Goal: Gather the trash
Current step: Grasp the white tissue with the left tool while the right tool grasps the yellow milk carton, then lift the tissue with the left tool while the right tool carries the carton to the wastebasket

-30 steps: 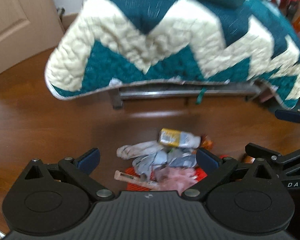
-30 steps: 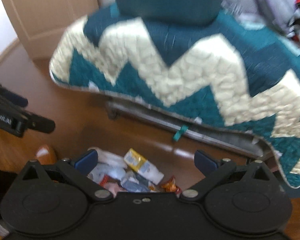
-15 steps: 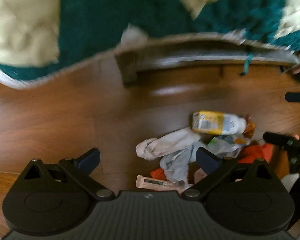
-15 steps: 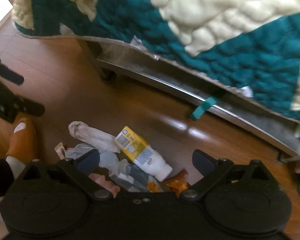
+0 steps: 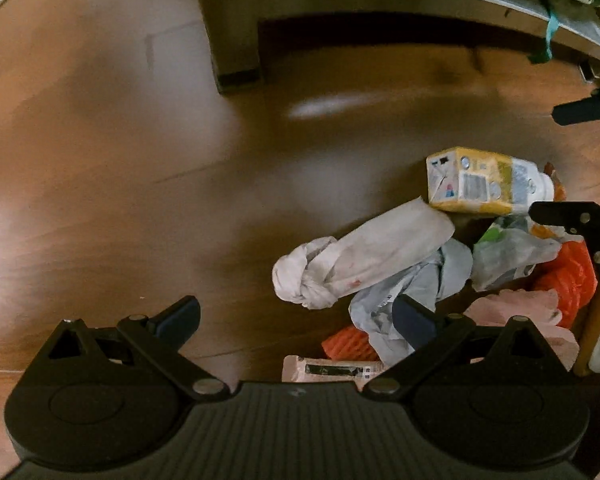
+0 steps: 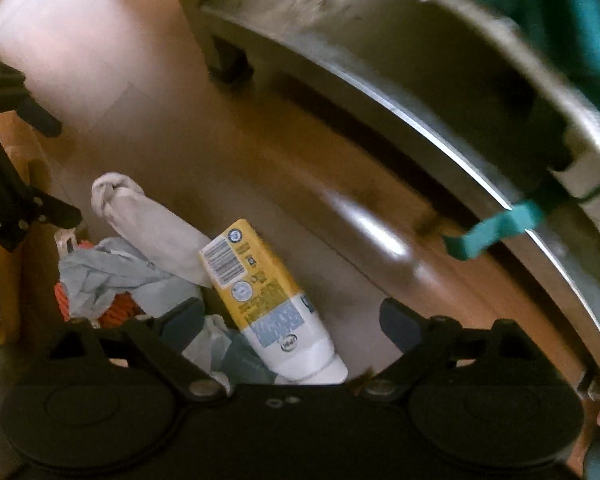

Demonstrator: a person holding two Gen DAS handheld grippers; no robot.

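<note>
A pile of trash lies on the brown wood floor. It holds a yellow and white carton bottle (image 5: pixel 484 188) (image 6: pixel 268 296), a knotted white wrapper (image 5: pixel 360 260) (image 6: pixel 148 224), grey crumpled plastic (image 5: pixel 412 292) (image 6: pixel 108 276), an orange net bag (image 5: pixel 568 276), pink plastic (image 5: pixel 516 308) and a pink pack (image 5: pixel 332 368). My left gripper (image 5: pixel 296 320) is open, low over the floor at the pile's left edge. My right gripper (image 6: pixel 292 320) is open, with the carton bottle between its fingers, apart from both pads.
A metal bed frame (image 6: pixel 440 92) with a leg (image 5: pixel 232 40) runs across the back, close above the pile. A teal quilt (image 6: pixel 560 8) and teal strap (image 6: pixel 492 232) hang from it. Each gripper shows at the edge of the other's view (image 5: pixel 580 220) (image 6: pixel 16 208).
Both grippers have dropped toward the floor and moved in on the trash pile. The quilt has slid up out of view. The right gripper now straddles the carton bottle.
</note>
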